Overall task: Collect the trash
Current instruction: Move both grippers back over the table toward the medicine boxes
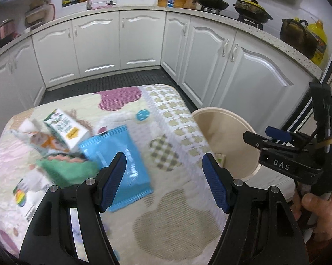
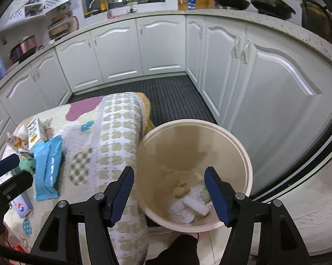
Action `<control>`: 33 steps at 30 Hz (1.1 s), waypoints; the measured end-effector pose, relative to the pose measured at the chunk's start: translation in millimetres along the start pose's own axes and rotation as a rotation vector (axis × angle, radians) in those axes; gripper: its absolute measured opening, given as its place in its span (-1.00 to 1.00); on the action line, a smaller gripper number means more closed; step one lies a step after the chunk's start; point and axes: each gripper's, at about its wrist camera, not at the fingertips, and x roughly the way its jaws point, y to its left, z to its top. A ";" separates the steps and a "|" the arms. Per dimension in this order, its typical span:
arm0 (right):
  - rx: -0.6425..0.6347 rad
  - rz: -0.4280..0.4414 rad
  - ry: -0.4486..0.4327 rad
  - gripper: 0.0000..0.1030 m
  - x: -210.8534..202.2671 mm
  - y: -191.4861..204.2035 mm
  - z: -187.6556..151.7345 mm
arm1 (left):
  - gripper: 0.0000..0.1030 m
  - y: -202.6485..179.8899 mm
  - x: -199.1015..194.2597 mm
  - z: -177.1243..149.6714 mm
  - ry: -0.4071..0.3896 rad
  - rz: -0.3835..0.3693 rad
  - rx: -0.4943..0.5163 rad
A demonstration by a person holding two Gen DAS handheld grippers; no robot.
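Right gripper (image 2: 169, 190): jaws wide, empty, above the bin (image 2: 243, 154) at the table's right. Left gripper (image 1: 163, 176): wide, empty, over the blue packet (image 1: 119, 154); lower squarely, pinch its near edge. Carton (image 1: 65, 130) lies farther left.

Bin (image 2: 236, 145) right of table (image 1: 179, 225) (packets (image 1: 121, 154) on it)

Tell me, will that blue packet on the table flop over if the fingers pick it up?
Probably a bit. The blue packet looks like a soft flat pouch with crimped ends, so it would likely sag when lifted by one edge. It seems thin, so it is probably light. Its shiny wrapper may be slippery, and it lies flat on the patterned tablecloth, so it should not roll.
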 end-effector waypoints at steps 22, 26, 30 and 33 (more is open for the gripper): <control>-0.194 0.208 0.030 0.64 -14.9 126.5 -4.5 | 0.37 176.8 -83.5 -49.8 0.037 0.207 -0.200; -0.229 0.242 0.058 0.64 -9.1 146.7 -10.1 | 0.37 194.8 -83.8 -64.7 0.068 0.221 -0.234; -0.260 0.285 0.079 0.64 -5.8 165.1 -16.7 | 0.37 208.2 -75.6 -78.2 0.113 0.220 -0.274; -0.274 0.309 0.101 0.64 -1.0 177.8 -20.9 | 0.37 217.3 -66.3 -81.5 0.131 0.208 -0.324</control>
